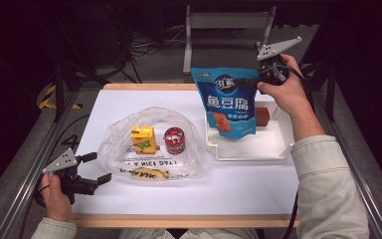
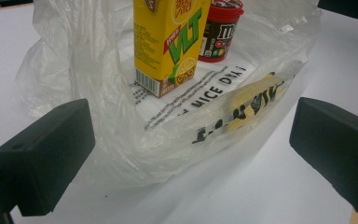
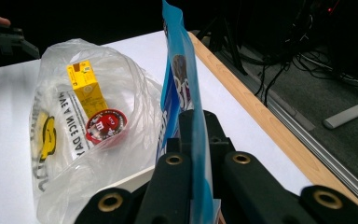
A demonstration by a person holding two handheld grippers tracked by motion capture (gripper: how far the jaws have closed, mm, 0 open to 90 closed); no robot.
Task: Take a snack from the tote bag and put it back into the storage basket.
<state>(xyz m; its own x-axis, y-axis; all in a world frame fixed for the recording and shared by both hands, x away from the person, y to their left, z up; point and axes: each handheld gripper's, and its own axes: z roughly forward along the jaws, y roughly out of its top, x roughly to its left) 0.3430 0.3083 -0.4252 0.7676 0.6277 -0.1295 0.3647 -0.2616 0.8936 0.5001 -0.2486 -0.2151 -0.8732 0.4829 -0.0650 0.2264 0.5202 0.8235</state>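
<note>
A blue snack pouch (image 1: 227, 102) hangs upright over the white tray (image 1: 248, 149), pinched at its top right corner by my right gripper (image 1: 259, 78), which is shut on it. In the right gripper view the pouch's edge (image 3: 182, 84) runs up between the closed jaws of that gripper (image 3: 196, 140). My left gripper (image 1: 98, 167) rests open at the near left, just short of a clear plastic bag (image 1: 154, 144). Its own view shows the jaws of the left gripper (image 2: 191, 149) wide apart before the bag (image 2: 74, 70).
Inside the bag stand a yellow juice box (image 1: 143, 139) and a red candy can (image 1: 174, 141). A brown block (image 1: 262, 116) lies in the tray behind the pouch. The table's wooden edge runs along the near and far sides.
</note>
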